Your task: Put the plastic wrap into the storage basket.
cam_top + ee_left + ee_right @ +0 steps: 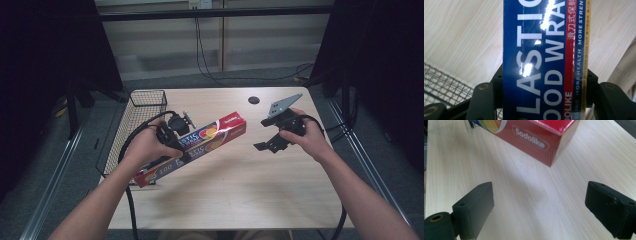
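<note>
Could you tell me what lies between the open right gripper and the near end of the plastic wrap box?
Nothing but bare wooden table, as the right gripper view shows between right gripper and plastic wrap box.

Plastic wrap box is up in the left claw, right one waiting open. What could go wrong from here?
The left claw clamps the plastic wrap box toward one end, so the long red end juts out unsupported and could pivot or slip on its glossy film. The open right claw sits close to that end; a hasty approach might knock it. The wire basket lies just behind, and a swing could catch its rim.
</note>
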Demonstrator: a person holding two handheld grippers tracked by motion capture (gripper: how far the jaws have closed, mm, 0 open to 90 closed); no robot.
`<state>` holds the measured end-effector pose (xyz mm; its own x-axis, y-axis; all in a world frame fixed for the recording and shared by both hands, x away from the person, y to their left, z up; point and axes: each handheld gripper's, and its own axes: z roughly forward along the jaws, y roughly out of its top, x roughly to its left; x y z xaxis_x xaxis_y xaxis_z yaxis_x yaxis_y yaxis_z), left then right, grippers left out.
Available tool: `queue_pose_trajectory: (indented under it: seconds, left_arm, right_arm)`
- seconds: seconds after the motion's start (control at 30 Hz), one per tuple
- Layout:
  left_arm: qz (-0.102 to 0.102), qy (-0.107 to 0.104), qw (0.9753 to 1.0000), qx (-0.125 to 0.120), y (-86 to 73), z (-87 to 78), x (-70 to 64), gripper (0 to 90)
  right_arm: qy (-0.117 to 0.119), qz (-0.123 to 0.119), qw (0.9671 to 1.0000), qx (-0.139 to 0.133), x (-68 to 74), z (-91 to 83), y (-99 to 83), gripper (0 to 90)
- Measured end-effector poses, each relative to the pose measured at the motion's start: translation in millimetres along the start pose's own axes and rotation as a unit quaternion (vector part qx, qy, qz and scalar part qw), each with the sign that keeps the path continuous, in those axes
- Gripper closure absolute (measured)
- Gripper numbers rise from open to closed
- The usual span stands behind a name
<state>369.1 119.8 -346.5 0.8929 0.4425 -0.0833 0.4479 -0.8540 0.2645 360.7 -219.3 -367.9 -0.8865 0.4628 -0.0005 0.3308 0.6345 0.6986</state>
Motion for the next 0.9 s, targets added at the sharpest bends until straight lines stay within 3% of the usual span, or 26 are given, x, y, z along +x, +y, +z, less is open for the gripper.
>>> queue_pose_trajectory:
  seconds: [0.03,0.17,0.2,0.5,0.63,0.9]
  left_arm:
    - [-0.008,0.001,1.0000,-0.002,-2.9,-1.8,1.9,42.8]
    - [-0.007,0.006,1.0000,0.003,-7.2,-5.6,6.9,42.8]
    - [-0.021,0.009,0.9997,-0.002,-10.4,-7.5,8.7,42.8]
    - [-0.051,0.022,0.9984,-0.004,-22.2,-17.1,18.4,42.8]
    - [-0.053,0.023,0.9983,-0.003,-24.6,-20.0,20.7,42.7]
    - [-0.078,0.029,0.9965,-0.008,-32.9,-25.8,27.1,42.8]
  right_arm:
    - [0.000,0.002,1.0000,0.001,1.0,1.3,0.3,8.0]
    - [0.003,0.005,1.0000,-0.003,2.5,5.1,0.0,8.0]
    - [0.002,0.007,1.0000,-0.005,2.6,6.6,-0.6,8.0]
    - [0.009,0.010,0.9999,0.001,5.8,15.6,-6.4,8.0]
    - [0.009,0.011,0.9999,0.000,6.4,16.3,-6.0,8.0]
    - [0.007,0.006,0.9999,0.006,9.4,19.6,-5.5,8.0]
